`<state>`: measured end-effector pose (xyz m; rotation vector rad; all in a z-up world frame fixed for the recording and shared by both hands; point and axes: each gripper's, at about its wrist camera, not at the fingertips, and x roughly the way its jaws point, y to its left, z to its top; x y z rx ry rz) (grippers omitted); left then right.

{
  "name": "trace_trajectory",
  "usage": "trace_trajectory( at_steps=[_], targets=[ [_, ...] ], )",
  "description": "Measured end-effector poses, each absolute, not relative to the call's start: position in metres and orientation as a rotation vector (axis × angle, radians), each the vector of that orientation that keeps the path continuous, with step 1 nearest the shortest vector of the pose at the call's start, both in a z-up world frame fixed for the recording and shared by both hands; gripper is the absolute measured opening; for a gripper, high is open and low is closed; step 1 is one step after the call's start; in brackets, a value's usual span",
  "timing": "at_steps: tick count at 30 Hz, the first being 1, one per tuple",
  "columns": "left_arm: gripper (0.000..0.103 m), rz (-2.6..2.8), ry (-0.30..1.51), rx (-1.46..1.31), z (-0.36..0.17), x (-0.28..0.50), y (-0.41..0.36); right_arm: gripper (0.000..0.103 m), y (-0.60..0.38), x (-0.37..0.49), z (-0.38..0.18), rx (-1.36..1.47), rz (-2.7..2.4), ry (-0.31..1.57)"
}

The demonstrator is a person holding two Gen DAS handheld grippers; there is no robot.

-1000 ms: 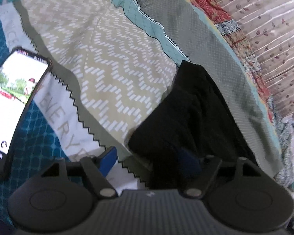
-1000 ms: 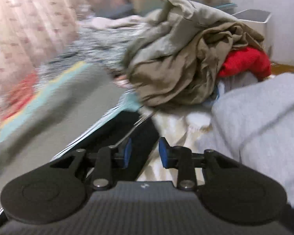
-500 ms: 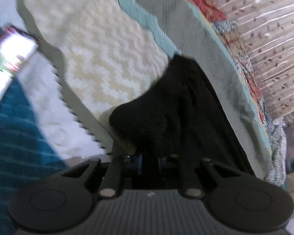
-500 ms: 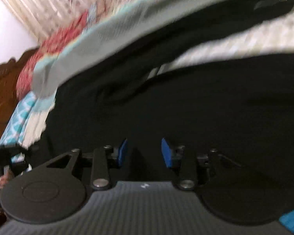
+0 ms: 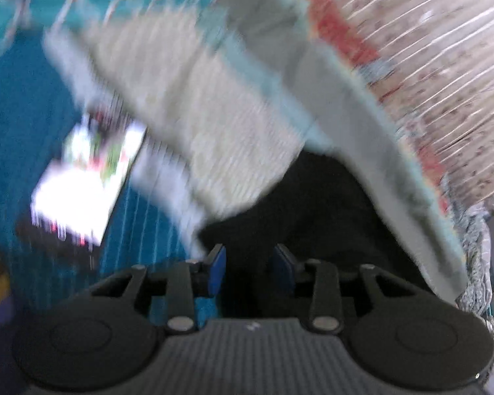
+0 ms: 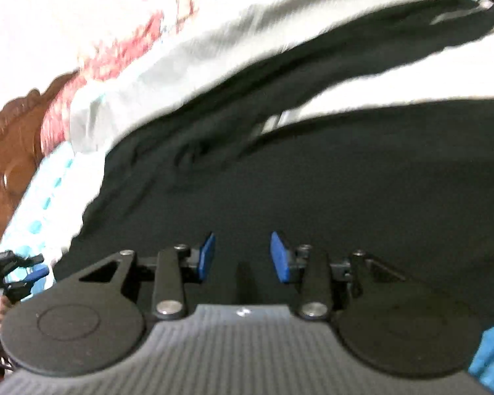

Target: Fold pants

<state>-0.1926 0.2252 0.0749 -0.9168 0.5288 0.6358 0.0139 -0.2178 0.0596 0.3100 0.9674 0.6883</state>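
1. The black fabric pants (image 6: 362,177) lie spread across the bed, on a patterned bedspread (image 5: 214,125) in beige, grey and teal. In the right wrist view the two legs run apart toward the upper right, with a pale strip of bedspread showing between them.
2. Judged from that, the folding has barely begun: the legs are not yet laid one over the other, and no crosswise fold shows. Both steps appear to be left.
3. The left hand-held gripper (image 5: 248,265) is released, its blue pads parted with nothing between them; it hovers just over the near edge of the pants.
4. The right hand-held gripper (image 6: 242,256) is likewise released and empty, poised low over the broad dark part of the garment.
5. A lit phone screen (image 5: 82,177) lies on the teal part of the bedspread, left of the pants and apart from them; it seems unlikely to interfere unless cloth is swung that way.
6. A striped curtain (image 5: 444,65) hangs beyond the bed, and a carved wooden headboard (image 6: 10,158) stands at its far left.
7. Both views are blurred, so fine creases cannot be told.
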Motion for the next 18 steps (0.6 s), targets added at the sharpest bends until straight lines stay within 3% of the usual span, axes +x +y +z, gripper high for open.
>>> trace_trajectory(
  at_steps=[7,10,12,15,18],
  targets=[
    [0.045,0.574,0.573,-0.238,0.128,-0.045,0.232,0.042,-0.288,0.118,0.097,0.325,0.349,0.857],
    [0.049,0.461,0.64,-0.106,0.116,0.045,0.232,0.042,-0.31,0.188,0.1,0.4,0.252,0.825],
    [0.06,0.412,0.665,-0.014,0.101,0.095,0.228,0.045,-0.325,0.236,0.099,0.452,0.178,0.824],
    [0.061,0.358,0.69,0.144,0.072,0.146,0.212,0.047,-0.341,0.3,0.091,0.53,0.065,0.838],
    [0.061,0.288,0.742,0.293,0.043,0.17,0.196,0.057,-0.343,0.348,0.08,0.489,-0.028,0.874]
  ],
)
